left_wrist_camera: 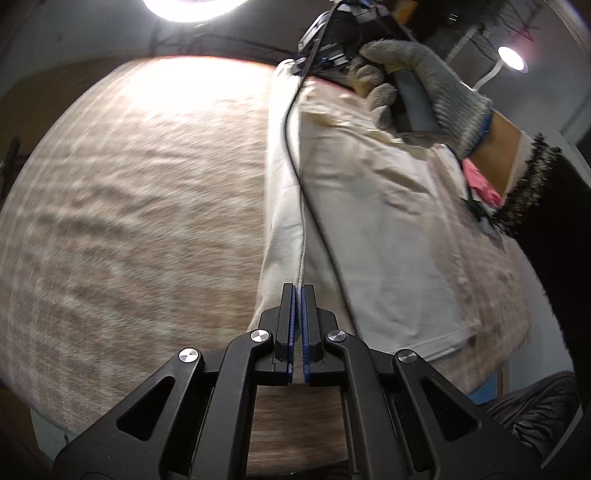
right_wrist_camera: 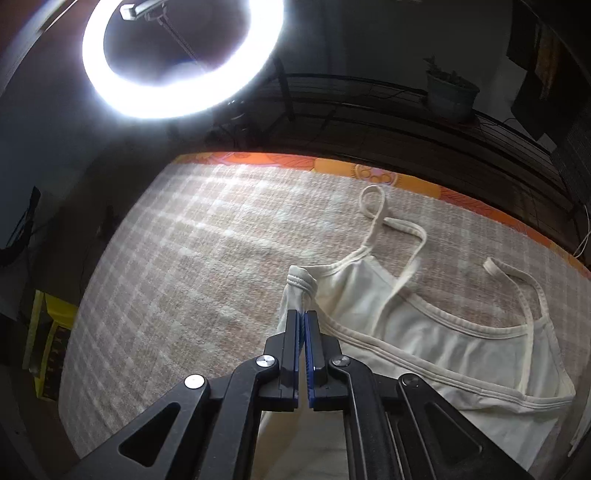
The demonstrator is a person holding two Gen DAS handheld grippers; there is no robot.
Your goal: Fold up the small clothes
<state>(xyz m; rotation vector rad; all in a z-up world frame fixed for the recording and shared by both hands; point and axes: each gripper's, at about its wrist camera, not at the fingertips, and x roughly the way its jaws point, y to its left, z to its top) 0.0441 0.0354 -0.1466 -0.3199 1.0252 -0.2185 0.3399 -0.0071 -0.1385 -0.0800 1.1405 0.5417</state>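
Since both grippers pinch the same side edge of the cream camisole [right_wrist_camera: 424, 332] on the plaid cloth [right_wrist_camera: 184, 258], left gripper [left_wrist_camera: 298, 291] at the hem, right gripper [right_wrist_camera: 303, 317] at the armhole, the rest lies off to the right, so I'd guess the fold goes that way.

My left wrist camera sits just behind my left gripper [left_wrist_camera: 298, 291] and looks forward along its fingers, low and close over the checked cloth [left_wrist_camera: 129, 221]. It faces toward my right hand [left_wrist_camera: 413, 85], seen far across the white top [left_wrist_camera: 369, 229]. This picture is blurred, so I think it is tilted a little. My right wrist camera sits behind my right gripper [right_wrist_camera: 303, 317], somewhat higher, and faces the far table edge and the ring light [right_wrist_camera: 181, 59]. Both views share the white top [right_wrist_camera: 443, 354], the checked cloth [right_wrist_camera: 184, 258] and the same light [left_wrist_camera: 192, 7].
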